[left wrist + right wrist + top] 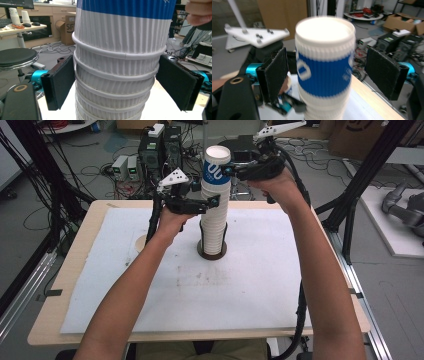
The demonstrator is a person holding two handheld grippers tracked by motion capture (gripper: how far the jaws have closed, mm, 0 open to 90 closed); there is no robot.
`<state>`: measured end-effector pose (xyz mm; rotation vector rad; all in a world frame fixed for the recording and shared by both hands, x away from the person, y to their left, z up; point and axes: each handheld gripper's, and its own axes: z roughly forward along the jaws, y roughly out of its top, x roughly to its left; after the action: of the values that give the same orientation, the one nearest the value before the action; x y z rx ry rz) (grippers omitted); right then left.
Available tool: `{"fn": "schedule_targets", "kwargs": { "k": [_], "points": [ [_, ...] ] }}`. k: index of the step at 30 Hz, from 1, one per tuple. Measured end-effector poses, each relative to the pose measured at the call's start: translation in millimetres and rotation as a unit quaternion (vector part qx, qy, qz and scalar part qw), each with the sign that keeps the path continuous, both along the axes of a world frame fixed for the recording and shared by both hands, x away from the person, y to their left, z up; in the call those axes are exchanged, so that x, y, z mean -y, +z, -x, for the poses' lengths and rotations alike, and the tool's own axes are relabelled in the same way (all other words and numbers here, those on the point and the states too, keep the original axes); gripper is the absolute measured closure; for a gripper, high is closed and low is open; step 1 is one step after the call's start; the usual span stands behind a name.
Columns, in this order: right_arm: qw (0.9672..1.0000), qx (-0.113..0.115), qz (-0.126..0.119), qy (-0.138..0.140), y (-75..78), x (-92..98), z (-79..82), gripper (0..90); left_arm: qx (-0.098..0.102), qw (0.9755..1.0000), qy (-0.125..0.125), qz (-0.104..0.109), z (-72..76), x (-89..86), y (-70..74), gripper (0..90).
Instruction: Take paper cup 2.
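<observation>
We are holding the left claw (117, 82) released around the stack (214, 222), and the right claw (329, 75) released around the top cup (325, 62). If we are lifting unevenly, the next cup may cling and the stack tip.

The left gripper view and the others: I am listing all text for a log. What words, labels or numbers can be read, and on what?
"SF": on the cardboard box beside the desk, cut off by the stack of cups.
White marks on the blue band of the top cup: partly turned away and blurred, not readable.
Print on the cardboard box at the far right: cut off, not readable.
</observation>
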<state>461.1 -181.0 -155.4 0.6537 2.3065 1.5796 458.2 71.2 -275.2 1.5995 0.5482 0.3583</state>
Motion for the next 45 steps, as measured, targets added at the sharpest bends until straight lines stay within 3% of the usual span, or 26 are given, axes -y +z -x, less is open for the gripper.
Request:
{"fn": "schedule_targets", "kwargs": {
  "k": [7,10,14,25,31,36,45],
  "points": [
    [1.0,0.0,0.007,0.004,4.1,-18.6,-7.5,19.8,0.0,1.0,-0.001,-0.006,0.5,-1.0,0.9,16.2],
    [0.9999,0.001,0.01,0.003,4.3,-22.2,-10.1,25.3,0.0,1.0,-0.002,-0.006,0.7,-0.7,1.0,16.3],
    [1.0,-0.003,0.005,0.004,5.5,-21.2,-12.4,29.1,0.001,1.0,-0.001,-0.006,0.6,-0.6,1.0,16.4],
    [0.9996,-0.011,0.027,0.002,12.6,-23.5,-14.3,30.3,0.001,1.0,0.001,-0.007,0.2,-0.4,0.6,16.5],
    [0.9992,0.015,-0.035,-0.012,34.7,-12.3,-8.0,30.7,0.004,0.9999,0.001,-0.012,1.0,0.2,1.0,16.6],
    [0.9978,0.037,-0.051,-0.021,50.5,-1.9,0.8,30.6,0.005,0.9999,0.002,-0.013,1.5,2.0,0.8,16.6],
    [0.9933,0.081,-0.072,-0.041,65.4,24.0,17.6,30.6,0.003,0.9999,0.003,-0.014,1.4,0.7,0.9,16.6]
  ]
}}
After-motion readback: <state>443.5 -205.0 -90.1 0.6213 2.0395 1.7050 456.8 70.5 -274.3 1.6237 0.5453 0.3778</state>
